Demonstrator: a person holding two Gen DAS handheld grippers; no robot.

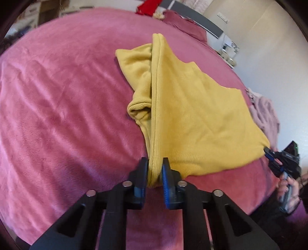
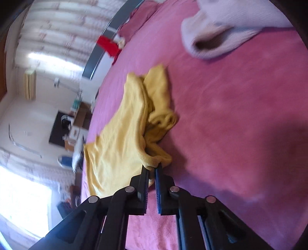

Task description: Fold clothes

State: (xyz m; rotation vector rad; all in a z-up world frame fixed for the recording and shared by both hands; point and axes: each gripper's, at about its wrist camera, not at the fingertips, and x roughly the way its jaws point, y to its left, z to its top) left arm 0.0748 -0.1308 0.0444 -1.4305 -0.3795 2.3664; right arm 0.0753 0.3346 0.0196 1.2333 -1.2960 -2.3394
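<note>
A yellow sweatshirt [image 1: 196,115] lies spread on the pink bed cover [image 1: 67,96]. My left gripper [image 1: 155,163] is shut on the sweatshirt's near ribbed edge, which bunches between the blue pads. A sleeve with its cuff [image 1: 138,109] lies folded along the left side. In the right wrist view the same yellow sweatshirt [image 2: 119,130] runs away from me, and my right gripper [image 2: 153,167] is shut on a rolled corner of it. The right gripper [image 1: 266,149] also shows at the right edge of the left wrist view, at the sweatshirt's corner, held by a hand [image 1: 288,190].
A pale pink garment [image 2: 221,32] lies on the bed beyond the sweatshirt; it shows as a pale pink garment [image 1: 265,113] at the right in the left wrist view. A red cloth [image 1: 148,7] and a dark pink pillow [image 1: 182,25] sit at the bed's head by a grey headboard [image 1: 200,19].
</note>
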